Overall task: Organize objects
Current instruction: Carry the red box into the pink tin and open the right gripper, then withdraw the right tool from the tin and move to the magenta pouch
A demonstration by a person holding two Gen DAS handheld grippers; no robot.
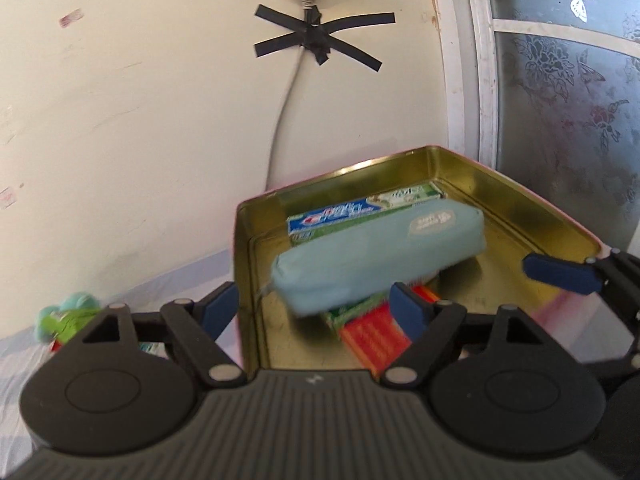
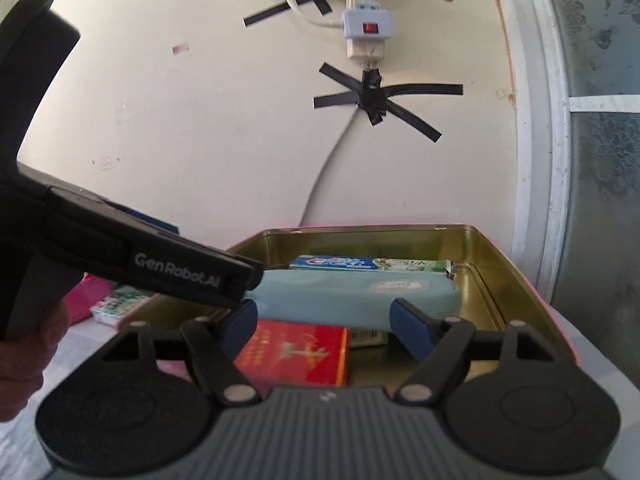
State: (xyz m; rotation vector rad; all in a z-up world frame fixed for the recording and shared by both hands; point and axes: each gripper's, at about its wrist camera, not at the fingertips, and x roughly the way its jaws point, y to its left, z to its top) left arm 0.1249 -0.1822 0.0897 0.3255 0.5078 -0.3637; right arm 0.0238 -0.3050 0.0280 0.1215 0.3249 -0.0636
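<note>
A gold-lined tin box (image 1: 520, 208) (image 2: 492, 264) holds a toothpaste carton (image 1: 360, 210) (image 2: 372, 264) at the back, a light blue pouch (image 1: 376, 256) (image 2: 352, 298) across the middle and a red box (image 1: 372, 332) (image 2: 296, 354) at the front. My left gripper (image 1: 316, 308) is open and empty just above the tin's near left corner, close to the pouch. My right gripper (image 2: 326, 322) is open and empty over the tin's front edge, its fingertips either side of the pouch's near face. The right gripper's blue fingers (image 1: 560, 272) show at the right of the left wrist view.
A green and teal toy (image 1: 70, 316) lies left of the tin. A pink item (image 2: 86, 294) and a small white packet (image 2: 120, 306) lie left of the tin on the pale cloth. The wall with a taped cable (image 2: 376, 96) stands close behind. A window frame (image 1: 472, 80) is at right.
</note>
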